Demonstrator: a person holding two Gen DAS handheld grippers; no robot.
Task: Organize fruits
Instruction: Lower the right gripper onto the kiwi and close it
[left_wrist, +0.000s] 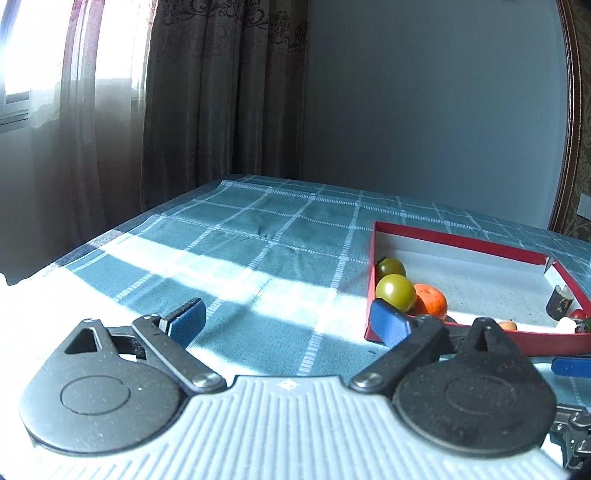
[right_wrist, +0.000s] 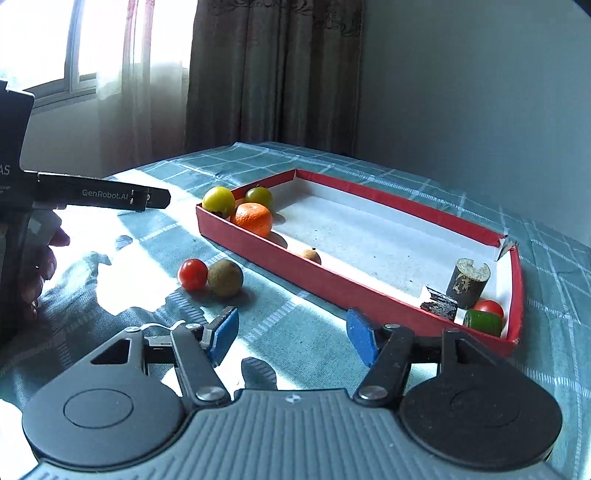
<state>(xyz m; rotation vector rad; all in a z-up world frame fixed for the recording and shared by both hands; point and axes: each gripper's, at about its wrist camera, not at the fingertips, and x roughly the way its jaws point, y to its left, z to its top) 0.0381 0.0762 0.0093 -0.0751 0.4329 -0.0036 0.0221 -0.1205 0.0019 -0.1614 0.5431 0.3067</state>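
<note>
A: On the checked cloth, just outside the red tray (right_wrist: 258, 254), a cherry tomato (right_wrist: 192, 274) and a brownish round fruit (right_wrist: 225, 277) sit touching. Two green tomatoes (right_wrist: 218, 201) and a mandarin (right_wrist: 254, 218) are already in the tray's corner.

B: Tongs?

A: My left gripper (left_wrist: 291, 321) stands wide, empty; my right gripper (right_wrist: 291, 334) is narrower, nothing between.

B: Handling?

A: I'd judge the tomato light, slick, easily bruised. I'd pinch across its middle, gently.
</note>
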